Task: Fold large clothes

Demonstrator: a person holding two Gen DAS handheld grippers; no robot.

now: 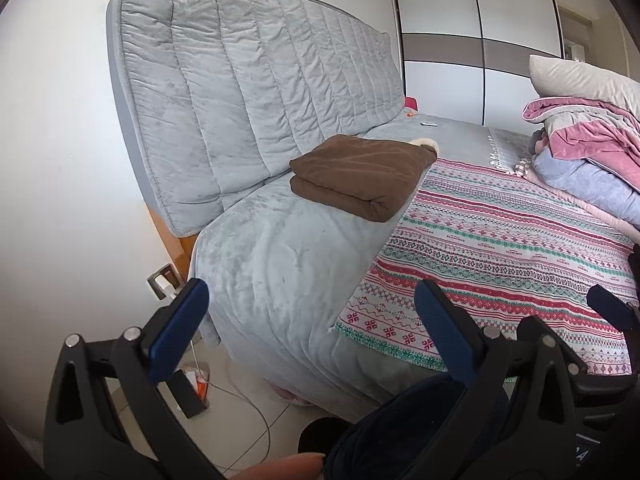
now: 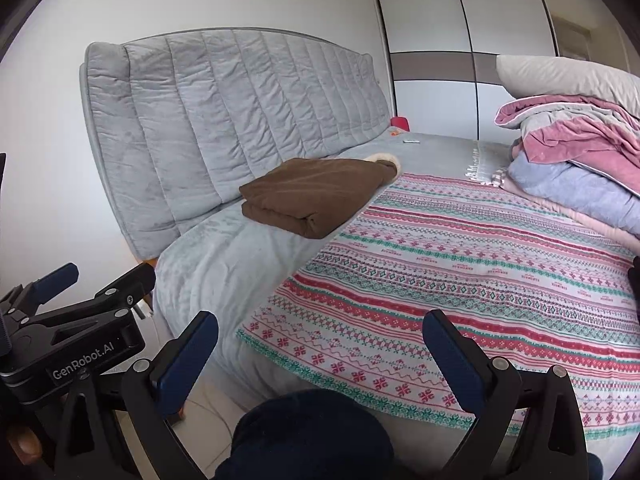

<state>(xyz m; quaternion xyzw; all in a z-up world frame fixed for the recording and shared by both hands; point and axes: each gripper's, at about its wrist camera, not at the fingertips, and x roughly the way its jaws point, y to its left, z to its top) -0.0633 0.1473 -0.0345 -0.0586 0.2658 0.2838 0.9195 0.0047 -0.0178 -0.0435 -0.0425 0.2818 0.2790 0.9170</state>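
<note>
Judging progress: brown garment (image 1: 360, 174) lies folded, frame centre, on grey bed (image 1: 276, 264). Heap of clothes (image 1: 588, 152) at right edge looks unfolded. Left hand-held gripper (image 1: 312, 328) and right hand-held gripper (image 2: 320, 356) both wide, empty, lower frame.

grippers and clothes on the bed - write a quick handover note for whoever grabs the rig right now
Left gripper: open, empty, held off the bed's near corner.
Right gripper: open, empty, over the near edge of the patterned blanket.
Done: brown garment lies folded on the grey bed cover, beside the headboard.
Left: unfolded pile of pink and grey clothes at the far right of the bed, under a pillow. Probably pull one piece onto the patterned blanket and fold it there.
</note>
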